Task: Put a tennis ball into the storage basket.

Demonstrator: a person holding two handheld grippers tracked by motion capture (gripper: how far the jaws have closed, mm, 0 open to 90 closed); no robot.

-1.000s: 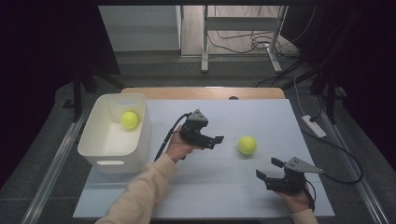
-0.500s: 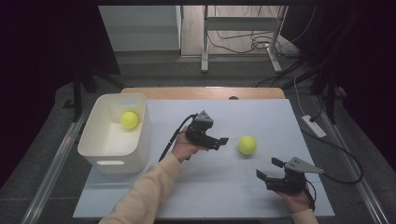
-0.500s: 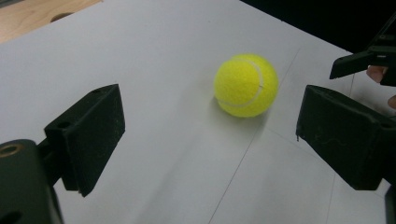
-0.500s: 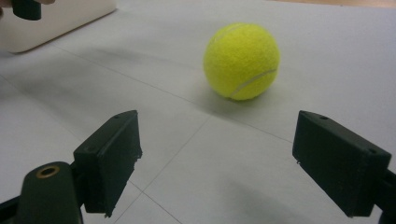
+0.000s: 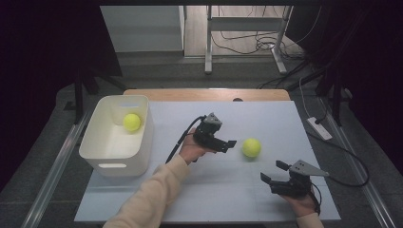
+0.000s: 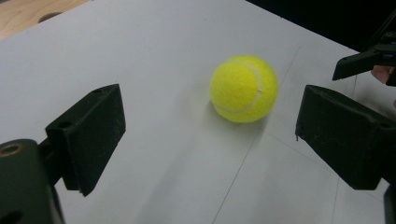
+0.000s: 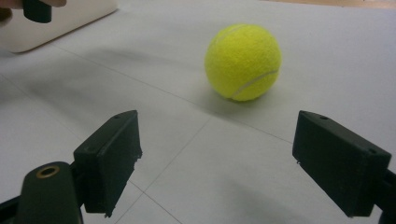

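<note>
Left gripper [image 5: 230,144] lined up on the last loose ball [image 5: 251,147], jaws spread and empty.

1 ball [image 5: 131,121] already lies in the bin [image 5: 142,142], well behind the left gripper; the other sits on the mat [image 5: 266,118] just ahead of its jaws, a little right of their centre line in the left gripper view, not yet between them. The right gripper [image 5: 274,172] hangs near, jaws also spread, nothing in them. By my reading about half is done: closing on ball 2, carrying it over and dropping it in the bin remain.
</note>
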